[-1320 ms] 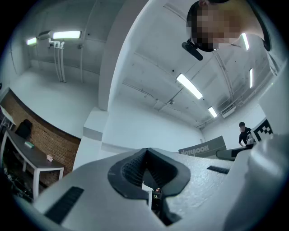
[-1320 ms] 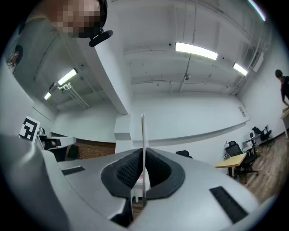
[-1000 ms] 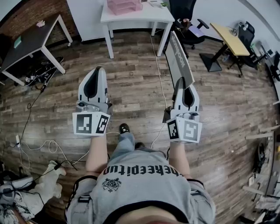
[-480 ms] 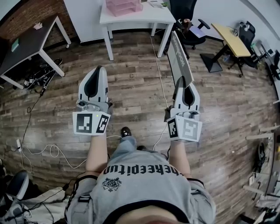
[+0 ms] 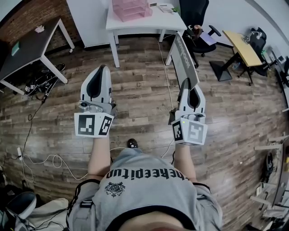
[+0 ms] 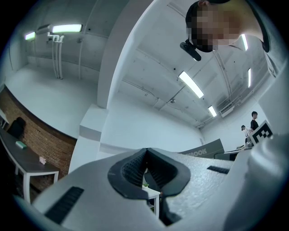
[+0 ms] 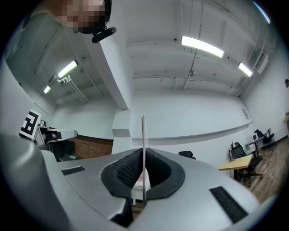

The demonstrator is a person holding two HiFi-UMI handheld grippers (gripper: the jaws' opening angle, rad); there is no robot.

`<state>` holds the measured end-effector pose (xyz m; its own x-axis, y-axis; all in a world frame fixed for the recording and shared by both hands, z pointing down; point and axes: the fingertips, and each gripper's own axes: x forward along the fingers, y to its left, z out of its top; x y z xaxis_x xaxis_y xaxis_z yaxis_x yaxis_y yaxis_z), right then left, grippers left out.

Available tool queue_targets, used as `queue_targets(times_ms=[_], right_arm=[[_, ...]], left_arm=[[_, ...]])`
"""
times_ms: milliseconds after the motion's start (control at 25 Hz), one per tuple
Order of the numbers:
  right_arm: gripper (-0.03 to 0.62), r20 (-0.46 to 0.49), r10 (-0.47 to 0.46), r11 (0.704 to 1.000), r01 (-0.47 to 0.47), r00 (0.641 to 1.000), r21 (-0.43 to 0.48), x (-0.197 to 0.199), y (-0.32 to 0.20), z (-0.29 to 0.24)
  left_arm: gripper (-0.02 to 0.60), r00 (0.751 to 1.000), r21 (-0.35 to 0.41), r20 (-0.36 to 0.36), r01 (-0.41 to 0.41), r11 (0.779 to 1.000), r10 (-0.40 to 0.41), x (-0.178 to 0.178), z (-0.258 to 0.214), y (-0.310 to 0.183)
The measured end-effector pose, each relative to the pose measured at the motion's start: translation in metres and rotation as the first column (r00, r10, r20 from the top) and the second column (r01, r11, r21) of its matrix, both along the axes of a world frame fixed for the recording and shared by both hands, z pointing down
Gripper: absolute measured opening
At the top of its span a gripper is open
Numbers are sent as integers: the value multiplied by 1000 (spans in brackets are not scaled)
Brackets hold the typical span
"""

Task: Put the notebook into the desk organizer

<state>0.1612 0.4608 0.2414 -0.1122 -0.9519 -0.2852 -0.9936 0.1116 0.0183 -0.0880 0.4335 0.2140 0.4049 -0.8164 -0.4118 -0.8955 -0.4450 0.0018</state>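
Note:
My right gripper (image 5: 186, 85) is shut on the lower edge of a thin grey notebook (image 5: 182, 55), which sticks up and forward from the jaws. In the right gripper view the notebook (image 7: 143, 135) shows edge-on, pinched between the black pads (image 7: 126, 173) of the right gripper (image 7: 143, 176). My left gripper (image 5: 99, 73) is held level beside it, shut with nothing in it; in its own view the left gripper (image 6: 145, 169) has its pads together, and the notebook (image 6: 205, 150) shows at the right. The pink desk organizer (image 5: 132, 9) stands on the white table (image 5: 153, 22) ahead.
A dark table (image 5: 31, 43) stands at the far left with shoes and cables beneath it. A black office chair (image 5: 195, 20) and a wooden desk (image 5: 241, 41) are at the right of the white table. White cables (image 5: 45, 159) lie on the wooden floor at my left.
The white table and pink organizer have come a little nearer in the head view as the person steps forward. Both grippers keep their pose, and the notebook stays held.

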Motion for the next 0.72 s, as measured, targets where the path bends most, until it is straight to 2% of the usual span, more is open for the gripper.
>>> queue_targets(times_ms=[320,720], right_arm=[[8,21,8,1000,-9,1000,18,-19,-39,-2],[8,22,6,1000,-6,1000,-1,-27,-81,4]], left_arm=[[3,1000,7,2,-13,1000,13,-21,2,-45],[3,1000,-34,-20,-12,999,11,-32,19,-92]])
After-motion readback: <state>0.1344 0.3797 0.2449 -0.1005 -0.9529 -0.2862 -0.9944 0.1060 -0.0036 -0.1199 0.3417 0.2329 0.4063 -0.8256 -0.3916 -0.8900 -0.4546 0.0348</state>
